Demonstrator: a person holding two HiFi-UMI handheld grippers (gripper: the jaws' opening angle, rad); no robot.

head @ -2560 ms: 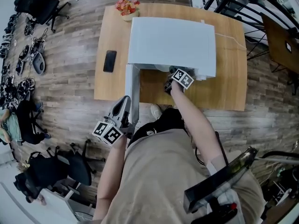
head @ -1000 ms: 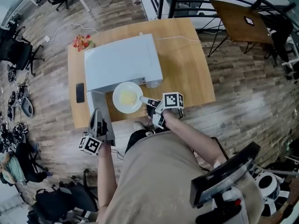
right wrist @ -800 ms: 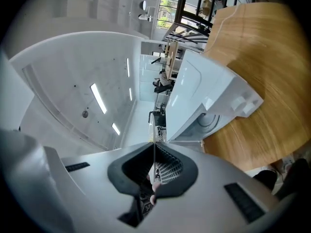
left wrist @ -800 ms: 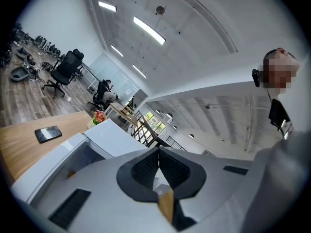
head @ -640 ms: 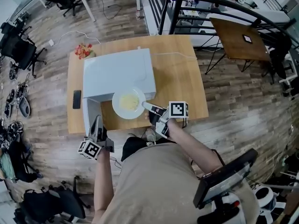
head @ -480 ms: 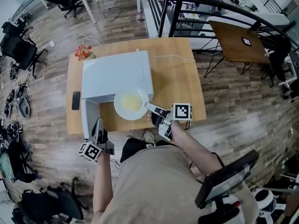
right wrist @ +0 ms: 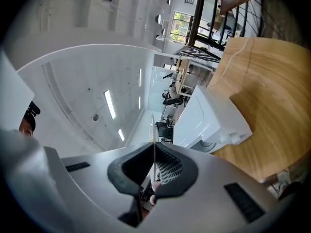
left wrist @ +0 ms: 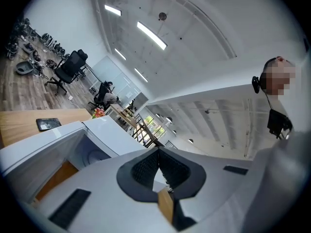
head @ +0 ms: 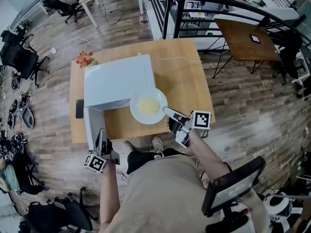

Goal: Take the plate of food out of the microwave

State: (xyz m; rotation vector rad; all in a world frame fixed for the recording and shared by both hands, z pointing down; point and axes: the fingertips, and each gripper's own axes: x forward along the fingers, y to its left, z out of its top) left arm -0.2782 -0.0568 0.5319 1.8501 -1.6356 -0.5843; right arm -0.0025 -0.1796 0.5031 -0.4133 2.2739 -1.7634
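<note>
A white plate (head: 148, 106) with yellow food hangs above the wooden table (head: 189, 81), just outside the front right corner of the white microwave (head: 116, 81). My right gripper (head: 167, 111) is shut on the plate's near rim. In the right gripper view the rim shows as a thin white edge (right wrist: 153, 130) pinched between the pads. The microwave door (head: 90, 127) stands open toward me on the left. My left gripper (head: 100, 147) is shut and empty, low beside that door's outer edge; its pads (left wrist: 146, 166) meet with nothing between.
A black phone (head: 79, 108) lies on the table left of the microwave. A small pot of red flowers (head: 84, 58) stands at the back left corner. Office chairs and gear line the floor at left; another table (head: 243, 33) and a railing are at back right.
The plate has come out of the microwave and moved to the right over the table, carried by my right gripper. My left gripper stays low by the open door.
</note>
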